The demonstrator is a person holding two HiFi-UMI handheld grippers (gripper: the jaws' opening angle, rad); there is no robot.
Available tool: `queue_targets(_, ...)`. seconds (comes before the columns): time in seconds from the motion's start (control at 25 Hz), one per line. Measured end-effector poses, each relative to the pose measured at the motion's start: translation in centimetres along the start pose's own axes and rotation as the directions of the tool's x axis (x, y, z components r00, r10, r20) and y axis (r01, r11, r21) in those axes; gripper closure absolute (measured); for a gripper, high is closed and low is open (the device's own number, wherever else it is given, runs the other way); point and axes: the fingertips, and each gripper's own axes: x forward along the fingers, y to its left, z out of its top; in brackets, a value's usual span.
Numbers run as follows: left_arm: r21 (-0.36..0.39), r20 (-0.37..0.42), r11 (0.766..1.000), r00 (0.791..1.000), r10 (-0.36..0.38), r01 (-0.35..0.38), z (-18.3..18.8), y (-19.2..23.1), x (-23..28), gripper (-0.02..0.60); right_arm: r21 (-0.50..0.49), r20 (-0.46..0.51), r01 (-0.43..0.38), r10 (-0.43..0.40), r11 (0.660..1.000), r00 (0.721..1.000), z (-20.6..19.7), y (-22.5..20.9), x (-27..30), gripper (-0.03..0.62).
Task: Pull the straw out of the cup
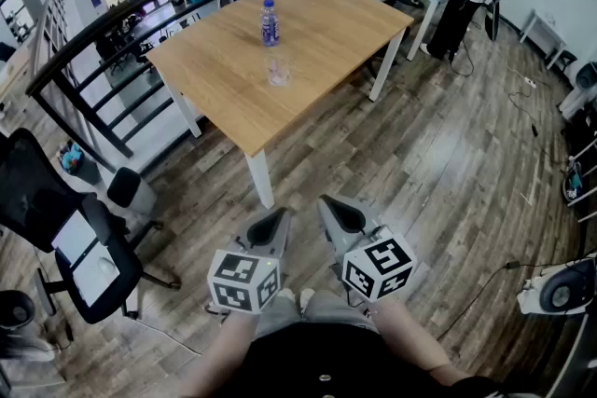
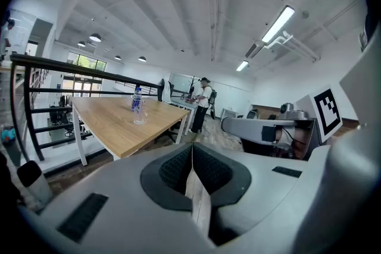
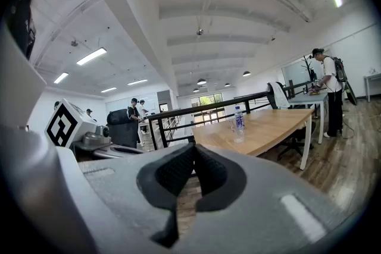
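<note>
The cup is a faint, clear shape near the middle of the counter, and it is too small and glassy to read well. I cannot make out the straw in any view. A water bottle stands just beyond the cup, toward the counter's far edge.

In the head view the person's arms are cut off by the bottom of the frame, and only the marker cubes and finger shells show.

The left gripper has its fingers pressed together with nothing between them. The right gripper is the same, fingers closed and empty.

Both grippers hang side by side over the wooden floor, short of the counter's near corner. The cup sits well apart from them, ahead and beyond that corner. From either gripper view it shows tiny above the fingertips, beside the bottle.
</note>
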Motion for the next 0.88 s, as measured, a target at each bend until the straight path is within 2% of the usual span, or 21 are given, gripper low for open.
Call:
queue_targets(0.16,-0.001,-0.007,1.0,1.0,-0.003,0.002,-0.4,0.0,-0.7,0.561,0.014,0.003,0.009,-0.009,1.0,1.0,-0.1,0.3,-0.4,0.596)
queue_targets(0.4,-0.043,-0.004,0.999,1.0,0.008,-0.009,-0.7,0.3,-1.1,0.561,0.011,-0.017,0.007,-0.006,1.0,1.0,-1.3,0.2,-1.4,0.595)
queue_targets(0.64,-0.042,0.003,0.999,1.0,0.005,-0.005,-0.3,0.0,-0.9,0.561,0.03,-0.011,0.008,-0.007,1.0,1.0,-1.1,-0.5,-1.6,0.595)
queue_targets(0.88,-0.038,0.03,0.997,0.997,0.071,-0.07,0.3,1.3,-0.2,0.561,-0.041,0.002,0.012,-0.012,0.999,1.0,-0.4,-2.4,-2.1,0.595)
